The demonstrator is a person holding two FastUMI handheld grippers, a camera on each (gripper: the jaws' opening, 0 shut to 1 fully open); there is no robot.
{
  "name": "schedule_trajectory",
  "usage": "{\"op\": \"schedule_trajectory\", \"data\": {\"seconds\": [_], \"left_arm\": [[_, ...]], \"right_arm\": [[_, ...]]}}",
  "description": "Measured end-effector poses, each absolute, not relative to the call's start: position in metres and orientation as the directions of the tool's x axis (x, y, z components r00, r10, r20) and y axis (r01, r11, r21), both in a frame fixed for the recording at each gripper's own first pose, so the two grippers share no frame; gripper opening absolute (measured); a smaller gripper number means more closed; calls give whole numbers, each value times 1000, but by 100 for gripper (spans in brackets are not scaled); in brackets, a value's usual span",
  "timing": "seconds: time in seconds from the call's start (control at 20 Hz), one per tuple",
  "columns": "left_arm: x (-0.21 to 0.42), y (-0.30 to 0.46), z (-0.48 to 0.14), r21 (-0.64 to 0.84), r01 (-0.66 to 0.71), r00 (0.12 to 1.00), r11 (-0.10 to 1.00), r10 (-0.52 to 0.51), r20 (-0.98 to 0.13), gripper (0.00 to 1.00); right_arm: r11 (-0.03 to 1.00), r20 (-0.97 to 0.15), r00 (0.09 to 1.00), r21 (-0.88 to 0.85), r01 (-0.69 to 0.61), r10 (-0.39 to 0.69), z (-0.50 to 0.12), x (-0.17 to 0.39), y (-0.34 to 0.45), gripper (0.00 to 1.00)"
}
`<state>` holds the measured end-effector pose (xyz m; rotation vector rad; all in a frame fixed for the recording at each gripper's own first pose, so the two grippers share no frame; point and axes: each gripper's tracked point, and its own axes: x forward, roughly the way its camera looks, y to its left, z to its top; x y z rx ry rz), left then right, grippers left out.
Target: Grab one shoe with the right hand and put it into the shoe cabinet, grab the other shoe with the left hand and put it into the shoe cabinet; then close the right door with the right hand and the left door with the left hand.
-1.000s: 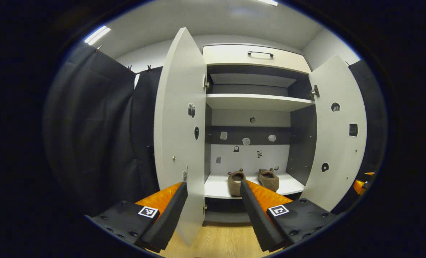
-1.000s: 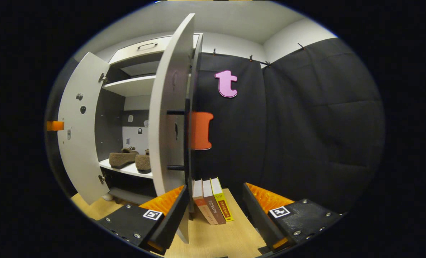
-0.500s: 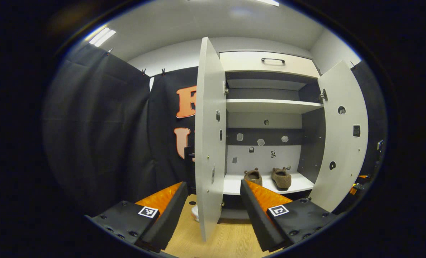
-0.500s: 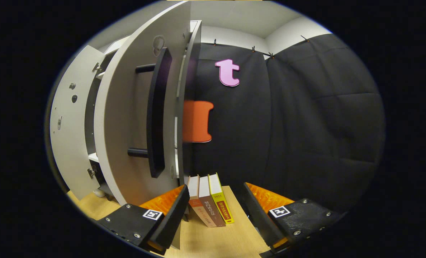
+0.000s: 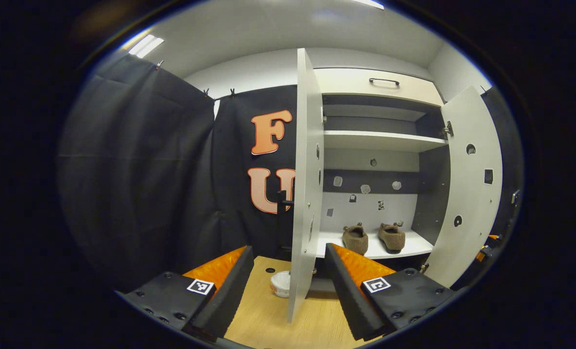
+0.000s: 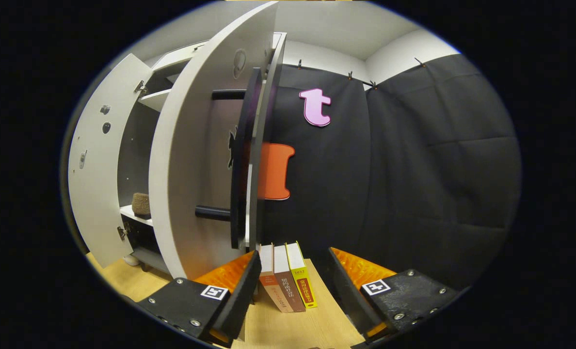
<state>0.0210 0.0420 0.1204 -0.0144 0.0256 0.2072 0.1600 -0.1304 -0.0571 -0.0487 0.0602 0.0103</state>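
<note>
left gripper view / my left gripper (image 5: 284,286): fingers spread wide, holding nothing; the near edge of the tall pale-grey left cabinet door (image 5: 301,184) stands in the gap between them, so I judge it's lined up for a push on that door.
left gripper view / shoes: both fuzzy brown slipper shoes (image 5: 374,237) sit side by side on the white bottom shelf (image 5: 420,246) of the shoe cabinet, toes inward, well back from the front edge, so neither door should catch them.
left gripper view / right door: pale-grey right cabinet door (image 5: 470,184) hangs open.
left gripper view / floor: small round white tub (image 5: 280,284) on the light wood floor just beside the left door's foot; may foul the swing, can't tell.
right gripper view / my right gripper (image 6: 293,291): spread wide, empty; its left finger sits close by the right door's (image 6: 196,165) lower edge, contact not clear.
right gripper view / handle: long dark bar handle (image 6: 239,160) on the door's outer face, ungripped.
right gripper view / books: three upright books (image 6: 288,283) lean beside the cabinet.
writing: spine print too small to read.
</note>
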Motion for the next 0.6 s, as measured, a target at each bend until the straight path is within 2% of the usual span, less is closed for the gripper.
{"op": "schedule_trajectory", "data": {"seconds": [0.05,0.2,0.25,0.3,0.6], "left_arm": [[21,45,121,-13,-207,978,978,206,-27,96],[23,53,120,-16,-200,980,980,200,-24,96],[23,57,119,-17,-197,980,980,197,-23,96],[24,61,119,-15,-197,980,980,197,-24,96],[16,84,112,-8,-210,977,978,210,-23,96]], "right_arm": [[999,-65,998,-41,-17,14,-58,159,-125,80],[1000,-63,998,-24,-13,12,-57,158,-114,69],[1000,-63,998,-16,-11,10,-58,158,-109,78],[1000,-64,998,-6,-13,12,-59,157,-104,67],[997,-60,995,8,-74,74,-55,161,-47,67]]}}
